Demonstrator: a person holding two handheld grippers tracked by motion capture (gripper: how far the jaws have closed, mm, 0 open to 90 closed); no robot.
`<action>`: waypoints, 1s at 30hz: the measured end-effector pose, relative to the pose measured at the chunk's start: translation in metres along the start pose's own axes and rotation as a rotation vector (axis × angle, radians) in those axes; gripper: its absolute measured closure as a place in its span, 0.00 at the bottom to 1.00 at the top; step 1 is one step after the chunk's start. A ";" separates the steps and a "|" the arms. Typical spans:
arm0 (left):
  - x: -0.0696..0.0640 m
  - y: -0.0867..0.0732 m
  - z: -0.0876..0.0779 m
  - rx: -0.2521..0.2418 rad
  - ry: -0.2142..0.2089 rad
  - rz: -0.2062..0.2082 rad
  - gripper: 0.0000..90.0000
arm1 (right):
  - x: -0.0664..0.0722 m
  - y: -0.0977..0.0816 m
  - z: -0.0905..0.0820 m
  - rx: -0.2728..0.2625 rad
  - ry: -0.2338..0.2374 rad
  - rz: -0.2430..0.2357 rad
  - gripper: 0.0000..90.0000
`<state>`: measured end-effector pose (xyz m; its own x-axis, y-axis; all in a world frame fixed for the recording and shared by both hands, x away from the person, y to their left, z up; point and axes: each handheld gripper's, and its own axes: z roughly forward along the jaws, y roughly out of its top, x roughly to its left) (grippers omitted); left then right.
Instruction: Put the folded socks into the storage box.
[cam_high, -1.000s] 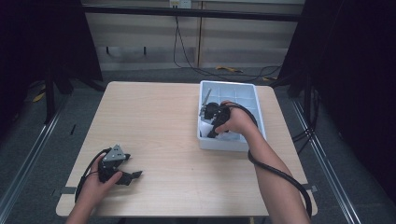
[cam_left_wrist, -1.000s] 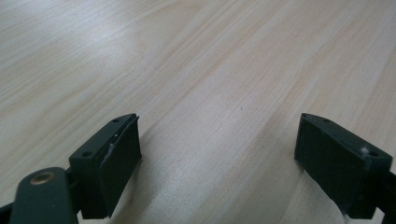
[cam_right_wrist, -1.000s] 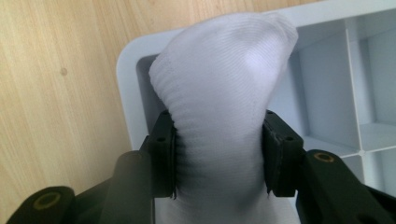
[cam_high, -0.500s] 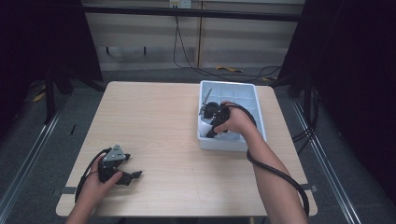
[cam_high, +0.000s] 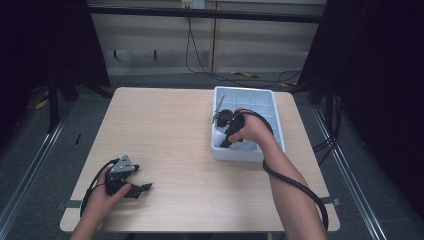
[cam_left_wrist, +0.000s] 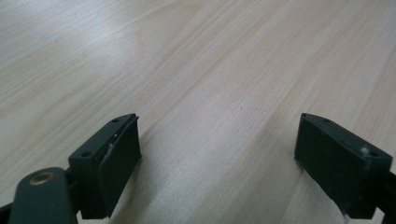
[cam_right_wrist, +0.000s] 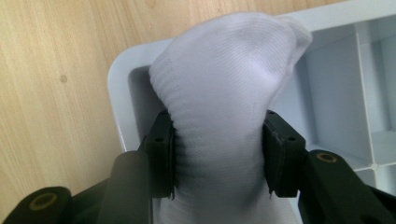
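A rolled white sock (cam_right_wrist: 229, 84) is squeezed between the black pads of my right gripper (cam_right_wrist: 218, 158), which is shut on it. The sock hangs over the near left corner compartment of a white divided tray (cam_right_wrist: 116, 79). In the high view my right gripper (cam_high: 226, 133) reaches into the tray (cam_high: 278, 125) at its front left part, with the hand over it. My left gripper (cam_high: 138, 190) rests at the table's front left, open. Its jaws stand wide apart over bare wood in the left gripper view (cam_left_wrist: 219, 158).
The wooden table (cam_high: 165, 135) stands on a grey floor, with dark frames at both sides. A thin dark rod (cam_high: 218, 107) sticks up at the tray's left rim. A black cable (cam_high: 295, 185) trails from my right gripper along the forearm.
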<state>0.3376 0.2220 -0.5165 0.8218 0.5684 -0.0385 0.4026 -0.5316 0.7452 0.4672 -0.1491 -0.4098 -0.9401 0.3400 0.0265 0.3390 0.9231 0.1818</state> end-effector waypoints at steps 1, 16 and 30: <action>0.000 0.000 0.000 0.000 0.000 0.000 0.16 | 0.000 0.000 0.000 0.002 -0.002 -0.010 0.58; 0.000 0.000 0.000 0.000 0.000 -0.001 0.16 | -0.003 0.003 -0.001 0.019 0.020 0.011 0.56; 0.000 0.000 0.000 0.000 0.000 0.000 0.16 | -0.003 0.010 -0.002 0.072 0.023 0.001 0.50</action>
<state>0.3376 0.2219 -0.5165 0.8218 0.5684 -0.0391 0.4029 -0.5313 0.7452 0.4734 -0.1413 -0.4058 -0.9400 0.3374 0.0498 0.3410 0.9336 0.1103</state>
